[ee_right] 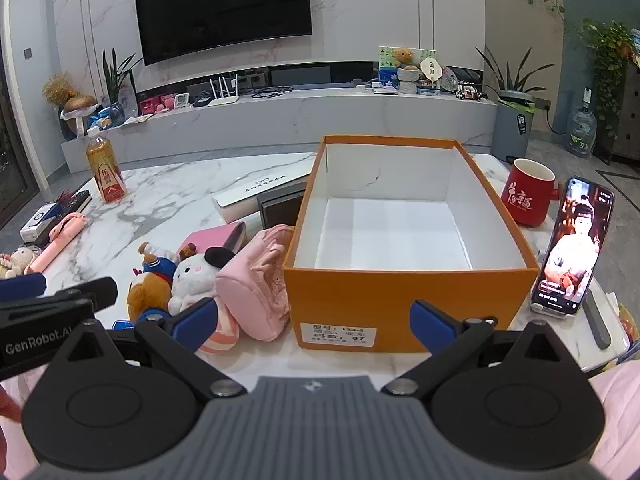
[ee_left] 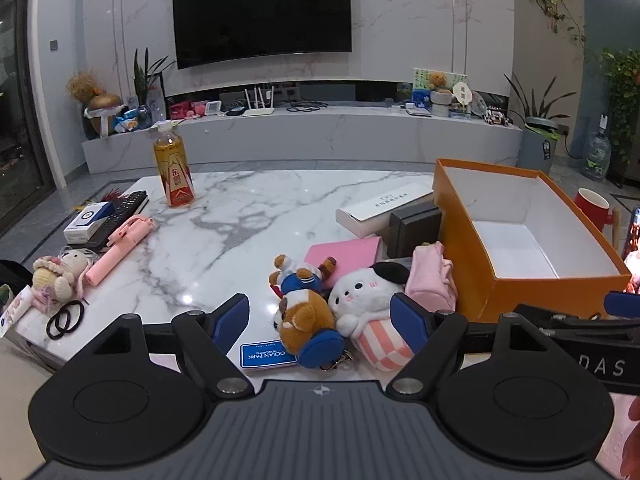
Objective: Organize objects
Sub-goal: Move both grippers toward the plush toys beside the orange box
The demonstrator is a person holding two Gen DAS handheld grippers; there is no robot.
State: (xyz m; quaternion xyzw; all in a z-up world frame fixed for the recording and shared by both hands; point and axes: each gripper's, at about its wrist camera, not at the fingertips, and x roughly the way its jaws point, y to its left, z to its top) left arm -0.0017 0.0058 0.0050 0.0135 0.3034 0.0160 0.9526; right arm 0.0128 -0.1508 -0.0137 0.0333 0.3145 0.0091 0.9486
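Both claws hung just off the near edge of the marble tabletop, side by side and tipped downward, and neither had anything in it. The left claw stood with its blue pads spread wide, and so did the right claw; nothing was pressed between either pair.

The things to be tidied lay in a heap at the near middle of the tabletop: a brown plush dog on its back, a white plush cat in a striped cup touching its right side, and a pink pouch leaning against the left wall of the orange box. The box was open and empty, its long axis running from near to far.

What mattered most was how these lay to each claw. The plush toys sat straight ahead of the left claw, seemingly framed between its spread pads, with the dog's body lying roughly near to far, so the pads looked set to close across its width. The right claw faced the box squarely, its pads apart in front of the near wall; the toys lay off to its left.

So I judged the left hand the nearer one for a first pick, with the box a short carry to the right.
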